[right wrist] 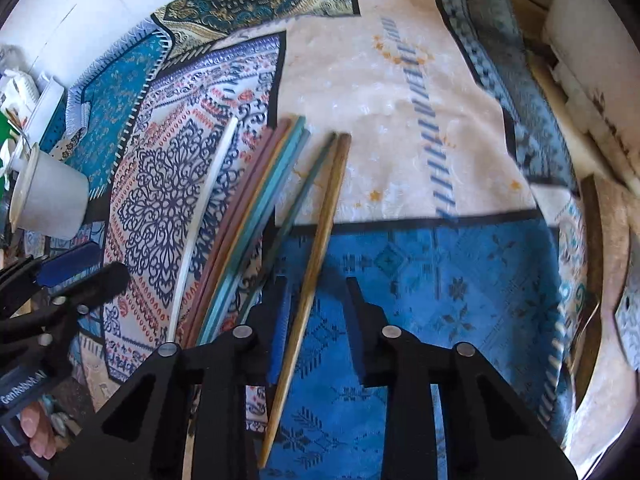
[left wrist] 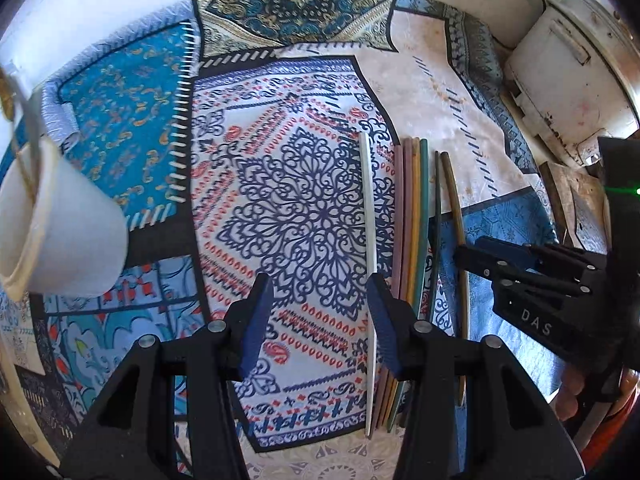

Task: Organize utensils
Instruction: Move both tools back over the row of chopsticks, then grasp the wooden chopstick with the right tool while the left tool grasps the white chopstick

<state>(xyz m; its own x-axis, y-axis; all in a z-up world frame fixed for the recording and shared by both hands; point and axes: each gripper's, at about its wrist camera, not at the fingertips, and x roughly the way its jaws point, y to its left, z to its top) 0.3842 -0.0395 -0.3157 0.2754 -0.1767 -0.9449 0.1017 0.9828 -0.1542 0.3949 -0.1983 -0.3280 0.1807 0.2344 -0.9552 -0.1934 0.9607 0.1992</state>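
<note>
Straddling the brown stick (right wrist: 324, 220), flat on the cloth (right wrist: 420, 280), with the right gripper (right wrist: 318, 320): jaws part spread, pads not pressing. Long axis 6 to 12 o'clock, along the fingers, close to the 9 o'clock pad. Probably needing only a squeeze. Likewise the left gripper (left wrist: 320, 320): spread, pinching nothing, white stick (left wrist: 370, 200) just inside its 3 o'clock pad.

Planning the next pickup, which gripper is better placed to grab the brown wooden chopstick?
Right. The right gripper already straddles the brown wooden chopstick, pads not yet pressing. The left gripper is open beside the white chopstick.
</note>
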